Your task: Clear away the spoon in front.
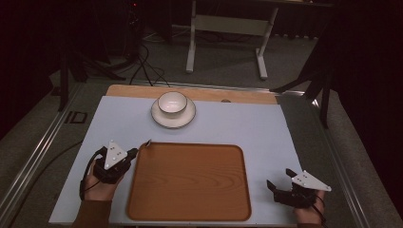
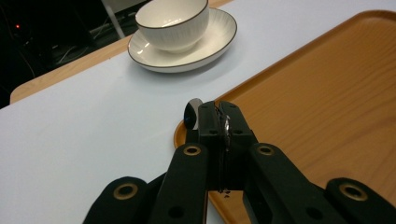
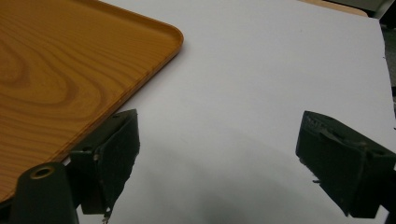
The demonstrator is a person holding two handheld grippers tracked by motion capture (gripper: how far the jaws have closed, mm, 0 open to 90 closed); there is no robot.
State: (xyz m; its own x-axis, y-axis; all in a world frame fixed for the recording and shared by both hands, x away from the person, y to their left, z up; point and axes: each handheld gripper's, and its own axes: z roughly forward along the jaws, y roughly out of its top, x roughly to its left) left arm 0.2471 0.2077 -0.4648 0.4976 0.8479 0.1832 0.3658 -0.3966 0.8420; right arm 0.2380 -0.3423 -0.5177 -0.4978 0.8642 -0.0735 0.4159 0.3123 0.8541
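Spoon [image 2: 192, 114] sits pinched in the left gripper [image 2: 220, 122], jaws clamped on its handle, bowl end poking out over the tray [image 1: 190, 183] near its far left corner. Right gripper [image 3: 215, 154] rests beside the tray's right edge, jaws wide, empty. Likely step: carrying the spoon. Next, I judge, lower or set it down; farther off, the bowl [image 1: 172, 103] stands on a saucer [image 1: 187, 118].

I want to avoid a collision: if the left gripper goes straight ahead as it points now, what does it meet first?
Probably the bowl on its saucer; the left gripper, shut on a spoon, points roughly there, though depth is unclear.
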